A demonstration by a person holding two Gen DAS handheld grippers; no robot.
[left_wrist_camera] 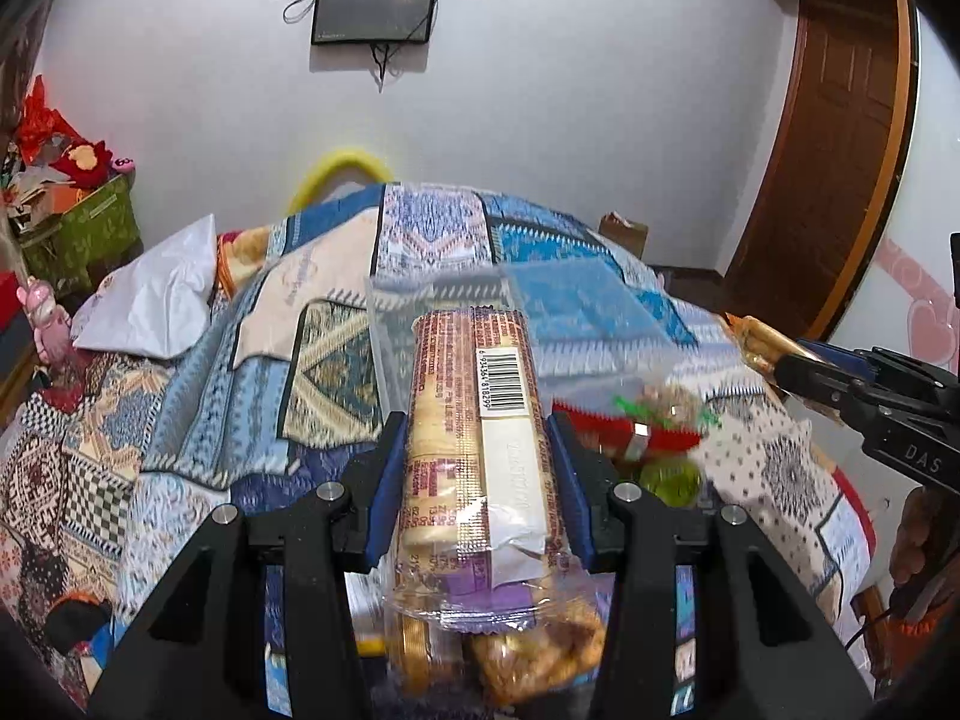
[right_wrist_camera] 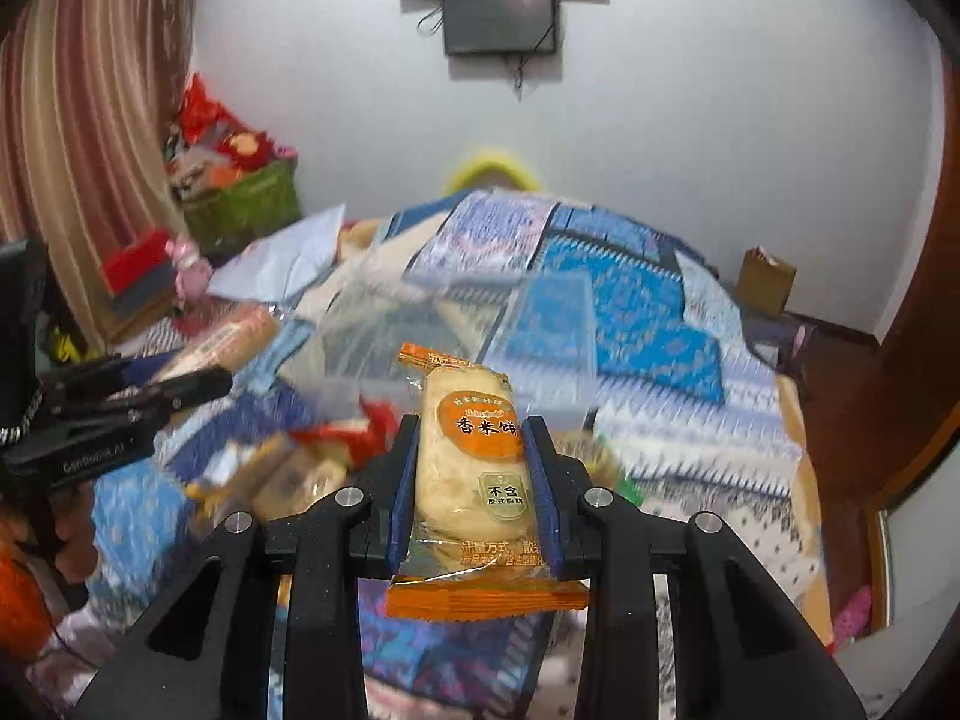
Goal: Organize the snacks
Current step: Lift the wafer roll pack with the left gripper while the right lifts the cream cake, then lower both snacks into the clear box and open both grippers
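Observation:
My left gripper (left_wrist_camera: pixel 474 432) is shut on a long biscuit roll pack (left_wrist_camera: pixel 474 420) with a barcode, held above the bed. My right gripper (right_wrist_camera: pixel 471 438) is shut on an orange rice cracker packet (right_wrist_camera: pixel 471 468), also held up. A clear plastic box (left_wrist_camera: pixel 516 312) sits on the bed beyond both; in the right wrist view the box (right_wrist_camera: pixel 432 324) looks blurred. Loose snacks lie by it: a red packet (left_wrist_camera: pixel 630 426) and a green one (left_wrist_camera: pixel 669 477). The right gripper shows at the right edge of the left wrist view (left_wrist_camera: pixel 774 360). The left gripper shows at the left of the right wrist view (right_wrist_camera: pixel 222 372).
A patchwork quilt (left_wrist_camera: pixel 180 396) covers the bed. A white bag (left_wrist_camera: pixel 156 294) lies at its far left. A green bin (left_wrist_camera: pixel 90 222) of clutter stands by the wall. A brown door (left_wrist_camera: pixel 828 150) is at the right. A cardboard box (right_wrist_camera: pixel 765 276) sits on the floor.

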